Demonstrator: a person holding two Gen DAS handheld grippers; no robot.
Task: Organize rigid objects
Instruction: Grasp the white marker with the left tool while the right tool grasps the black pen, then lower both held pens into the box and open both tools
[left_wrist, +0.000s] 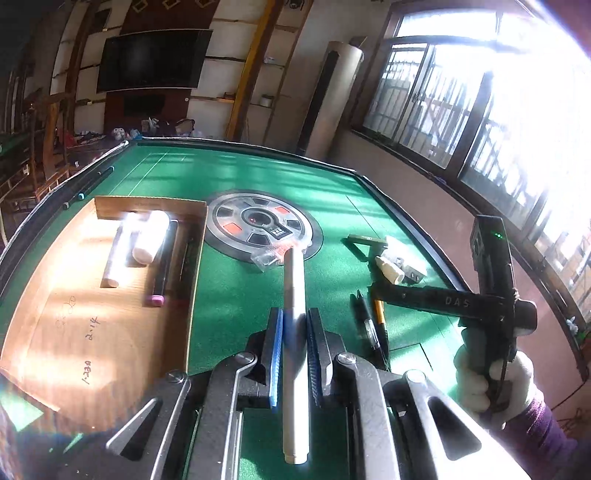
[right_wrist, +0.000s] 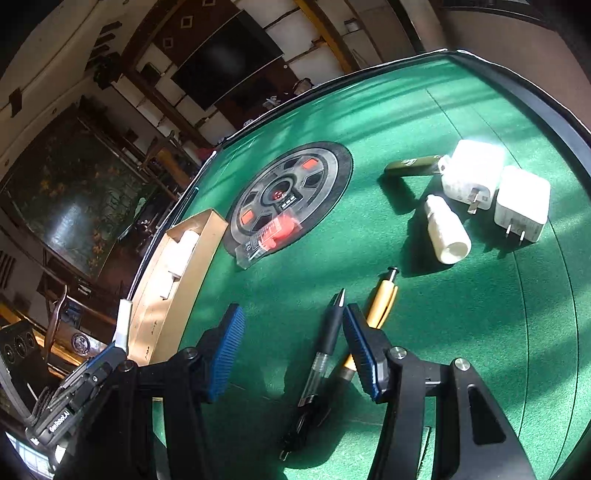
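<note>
My left gripper (left_wrist: 295, 317) is shut on a pale grey marker (left_wrist: 294, 280) that sticks out forward over the green table (left_wrist: 240, 295). To its left lies a cardboard tray (left_wrist: 74, 295) holding a white bottle (left_wrist: 149, 236), a white stick (left_wrist: 118, 251) and a black pen with a pink end (left_wrist: 164, 258). My right gripper (right_wrist: 293, 350) stands open above a black pen (right_wrist: 330, 328), which lies close to its right finger. A yellow pen (right_wrist: 382, 299) lies just beyond that finger.
A small white bottle (right_wrist: 447, 232), two white plug chargers (right_wrist: 472, 173) (right_wrist: 522, 203) and an olive stick (right_wrist: 410, 164) lie at the right. A clear packet with a red item (right_wrist: 273, 232) rests on the round centre disc (right_wrist: 295, 184). A gloved hand (left_wrist: 491, 384) holds the right gripper.
</note>
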